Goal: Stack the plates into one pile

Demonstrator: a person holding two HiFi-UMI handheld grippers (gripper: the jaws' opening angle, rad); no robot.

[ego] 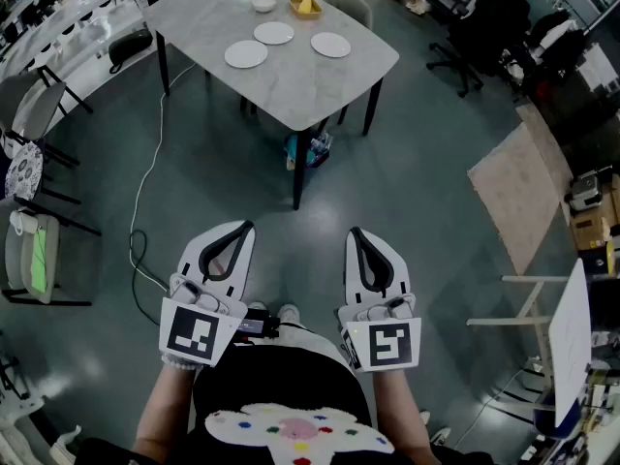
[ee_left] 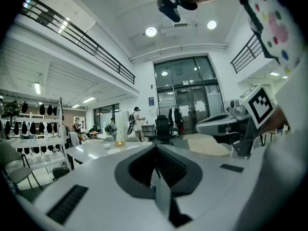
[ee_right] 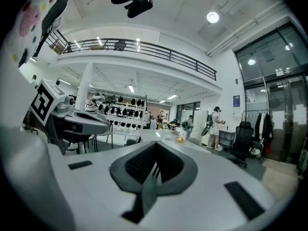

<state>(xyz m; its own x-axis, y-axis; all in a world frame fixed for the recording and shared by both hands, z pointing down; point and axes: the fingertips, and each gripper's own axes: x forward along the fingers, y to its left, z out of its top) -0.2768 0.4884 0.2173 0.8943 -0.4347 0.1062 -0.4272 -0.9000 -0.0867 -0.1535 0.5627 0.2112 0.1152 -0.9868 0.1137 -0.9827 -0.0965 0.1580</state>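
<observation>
Three white plates lie apart on a grey marble table (ego: 320, 90) far ahead: one at the left (ego: 246, 54), one in the middle (ego: 274, 33), one at the right (ego: 330, 45). Both grippers are held close to the person's body, well short of the table. My left gripper (ego: 249, 227) and my right gripper (ego: 355, 232) are shut with nothing between the jaws. In the left gripper view the shut jaws meet at the gripper's tip (ee_left: 155, 149), and a plate (ee_left: 113, 151) shows small in the distance. The right gripper (ee_right: 155, 150) is likewise shut and empty.
A small white bowl (ego: 263, 4) and a yellow bowl (ego: 305, 6) stand at the table's far side. Chairs (ego: 34, 260) line the left, and a white cable (ego: 145, 177) runs over the floor. A brown board (ego: 518, 192) lies at the right. People (ee_left: 138, 124) stand far off.
</observation>
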